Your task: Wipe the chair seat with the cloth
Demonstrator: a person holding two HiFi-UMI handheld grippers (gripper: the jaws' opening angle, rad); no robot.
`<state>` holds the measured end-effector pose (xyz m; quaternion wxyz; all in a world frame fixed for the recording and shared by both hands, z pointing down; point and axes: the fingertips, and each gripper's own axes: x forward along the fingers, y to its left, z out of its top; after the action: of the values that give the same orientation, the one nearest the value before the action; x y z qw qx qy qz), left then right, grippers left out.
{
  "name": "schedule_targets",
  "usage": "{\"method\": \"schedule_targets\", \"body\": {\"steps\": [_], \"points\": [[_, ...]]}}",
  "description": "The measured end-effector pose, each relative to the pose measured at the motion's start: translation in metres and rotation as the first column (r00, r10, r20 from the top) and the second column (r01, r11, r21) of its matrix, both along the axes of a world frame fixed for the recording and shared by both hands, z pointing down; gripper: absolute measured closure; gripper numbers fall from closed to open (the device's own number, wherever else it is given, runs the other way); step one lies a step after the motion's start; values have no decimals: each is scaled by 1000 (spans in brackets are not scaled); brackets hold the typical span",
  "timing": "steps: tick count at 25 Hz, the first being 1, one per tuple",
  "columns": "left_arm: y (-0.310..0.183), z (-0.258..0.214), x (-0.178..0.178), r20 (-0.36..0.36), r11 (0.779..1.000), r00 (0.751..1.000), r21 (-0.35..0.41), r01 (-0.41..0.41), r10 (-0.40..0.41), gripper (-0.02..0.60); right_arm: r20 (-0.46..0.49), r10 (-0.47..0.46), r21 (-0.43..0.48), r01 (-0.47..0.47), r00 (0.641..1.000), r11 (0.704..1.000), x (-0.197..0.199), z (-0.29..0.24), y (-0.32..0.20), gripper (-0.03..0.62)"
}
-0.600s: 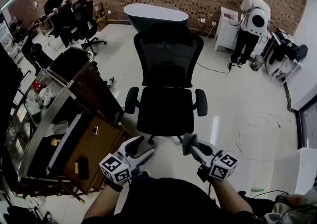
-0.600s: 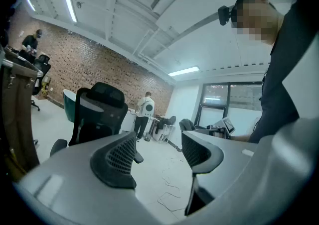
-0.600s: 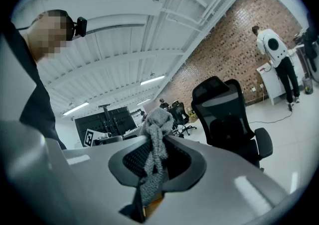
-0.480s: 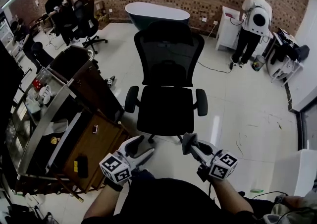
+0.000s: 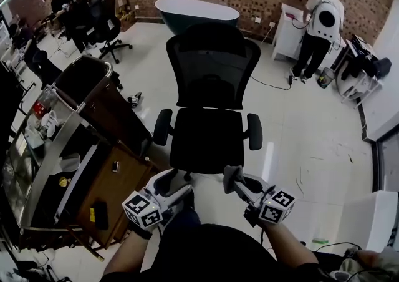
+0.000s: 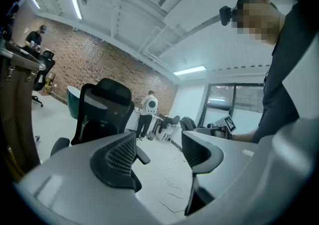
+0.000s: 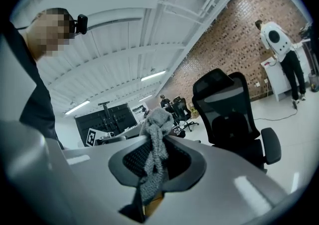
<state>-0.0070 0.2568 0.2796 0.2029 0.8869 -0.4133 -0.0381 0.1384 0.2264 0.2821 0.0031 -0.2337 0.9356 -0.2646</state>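
A black office chair with a mesh back stands in front of me, its seat (image 5: 207, 138) facing me. Its back and seat also show in the left gripper view (image 6: 102, 114) and the right gripper view (image 7: 227, 114). My right gripper (image 5: 233, 178) is shut on a grey cloth (image 7: 154, 149), which hangs bunched between its jaws, just short of the seat's front edge. My left gripper (image 5: 171, 186) is open with nothing between its fingers (image 6: 117, 162), low at the seat's front left.
A wooden desk and shelving (image 5: 106, 181) with small items stand close on my left. A dark tub (image 5: 196, 12) sits behind the chair by the brick wall. A person (image 5: 318, 25) stands at the back right; others sit at the back left (image 5: 68, 6). A cable (image 5: 268, 84) lies on the floor.
The view has shifted slightly forward, toward the chair. Both grippers sit a little lower and more to the left in the frame, still holding the same pose.
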Motion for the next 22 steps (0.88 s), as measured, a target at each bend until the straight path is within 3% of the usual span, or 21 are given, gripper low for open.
{"method": "schedule_targets", "body": {"steps": [16, 22], "points": [[-155, 29, -78, -42, 982, 984, -63, -177, 174, 270, -26, 110, -47, -111, 994, 993, -102, 22, -157, 543], [-194, 32, -95, -37, 978, 980, -69, -198, 196, 267, -43, 91, -50, -93, 995, 994, -132, 25, -197, 543]]}}
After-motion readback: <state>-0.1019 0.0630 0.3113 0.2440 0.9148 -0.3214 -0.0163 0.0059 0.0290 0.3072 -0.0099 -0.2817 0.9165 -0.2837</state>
